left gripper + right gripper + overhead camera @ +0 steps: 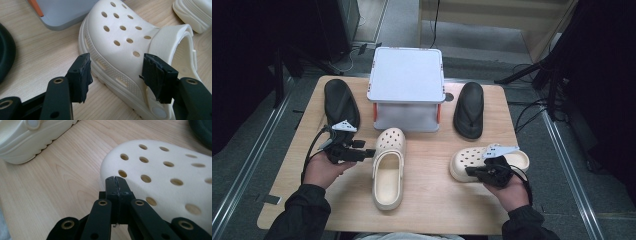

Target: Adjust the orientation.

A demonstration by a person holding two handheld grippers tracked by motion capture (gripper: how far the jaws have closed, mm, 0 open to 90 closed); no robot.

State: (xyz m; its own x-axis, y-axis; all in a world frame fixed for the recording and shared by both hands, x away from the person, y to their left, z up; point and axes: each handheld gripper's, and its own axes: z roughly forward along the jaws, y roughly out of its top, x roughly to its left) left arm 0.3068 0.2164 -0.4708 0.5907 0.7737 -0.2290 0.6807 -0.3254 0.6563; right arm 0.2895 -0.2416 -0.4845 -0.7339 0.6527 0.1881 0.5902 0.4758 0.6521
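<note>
At the right front of the wooden table [432, 200], the right gripper [472, 172] has its jaws pressed together on nothing, tips against the toe of a cream perforated foam clog [170, 177] lying sideways. The left gripper [368, 154] stands wide open beside a second cream foam clog [388, 167] at centre. Behind sit a grey two-tier rack [407, 75] and two black sandals [341, 102].

Cream clogs [120, 37] matt foam-like, perforated; table [62, 182] smooth wood grain.
</note>
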